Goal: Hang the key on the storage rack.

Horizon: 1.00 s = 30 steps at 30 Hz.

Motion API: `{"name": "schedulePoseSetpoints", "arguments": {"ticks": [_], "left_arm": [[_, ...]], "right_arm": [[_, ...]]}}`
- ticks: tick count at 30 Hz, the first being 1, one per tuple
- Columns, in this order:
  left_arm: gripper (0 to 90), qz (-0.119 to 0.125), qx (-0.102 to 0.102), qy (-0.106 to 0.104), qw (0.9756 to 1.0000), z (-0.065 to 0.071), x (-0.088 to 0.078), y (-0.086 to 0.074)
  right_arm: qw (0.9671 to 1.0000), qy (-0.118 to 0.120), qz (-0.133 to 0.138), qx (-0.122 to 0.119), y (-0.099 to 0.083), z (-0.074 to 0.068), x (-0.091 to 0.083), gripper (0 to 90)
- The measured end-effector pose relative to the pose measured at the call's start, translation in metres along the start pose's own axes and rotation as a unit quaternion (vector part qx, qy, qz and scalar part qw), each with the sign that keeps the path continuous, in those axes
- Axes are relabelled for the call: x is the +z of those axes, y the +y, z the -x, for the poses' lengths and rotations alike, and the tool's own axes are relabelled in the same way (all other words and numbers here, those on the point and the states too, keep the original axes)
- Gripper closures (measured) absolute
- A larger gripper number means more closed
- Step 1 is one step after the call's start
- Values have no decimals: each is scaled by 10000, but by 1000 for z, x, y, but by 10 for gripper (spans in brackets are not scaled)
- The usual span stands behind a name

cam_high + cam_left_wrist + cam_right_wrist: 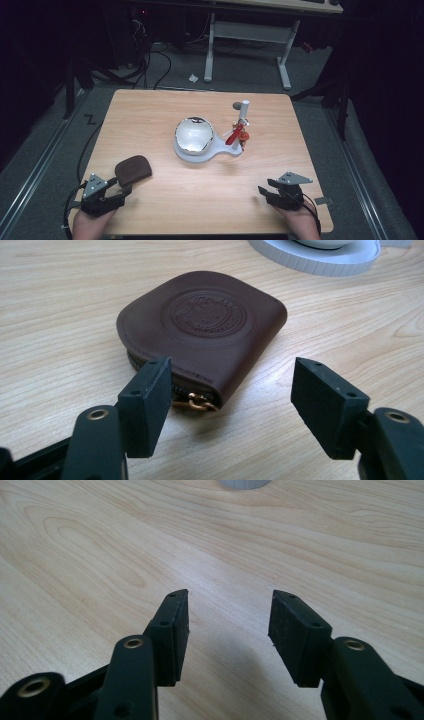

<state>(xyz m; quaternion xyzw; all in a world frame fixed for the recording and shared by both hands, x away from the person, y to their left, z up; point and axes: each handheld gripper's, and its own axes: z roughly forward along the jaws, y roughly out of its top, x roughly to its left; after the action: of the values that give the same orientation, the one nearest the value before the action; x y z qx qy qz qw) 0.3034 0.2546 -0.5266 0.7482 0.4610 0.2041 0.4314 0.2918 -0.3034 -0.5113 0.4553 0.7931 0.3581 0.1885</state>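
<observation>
Wood counter, dark room. Pouch lies flat near left corner, just ahead of left tool, jaws apart. Looks light, soft leather w/ zip; grip across zip edge. Right tool apart, empty.

dark brown pouch, embossed round seal; black tool pads; pale woodgrain table.

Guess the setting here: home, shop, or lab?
Most likely a lab or test room: a lone wooden table on grey carpet, cables trailing across the floor behind it, and a white-legged desk frame in a dark, bare room.
</observation>
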Motion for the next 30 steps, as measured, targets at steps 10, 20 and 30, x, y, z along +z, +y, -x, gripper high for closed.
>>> {"name": "schedulePoseSetpoints", "arguments": {"ticks": [10,20,30], "left_arm": [[323,-3,70,15,10000,4,4,1],[298,-78,76,136,9998,6,6,4],[223,-166,42,281,9995,6,12,24]], "right_arm": [[9982,-522,292,-47,-15,-8,-8,409],[9990,-160,126,391,-18,1,0,277],[9986,8,282,458,-20,2,-4,171]]}}
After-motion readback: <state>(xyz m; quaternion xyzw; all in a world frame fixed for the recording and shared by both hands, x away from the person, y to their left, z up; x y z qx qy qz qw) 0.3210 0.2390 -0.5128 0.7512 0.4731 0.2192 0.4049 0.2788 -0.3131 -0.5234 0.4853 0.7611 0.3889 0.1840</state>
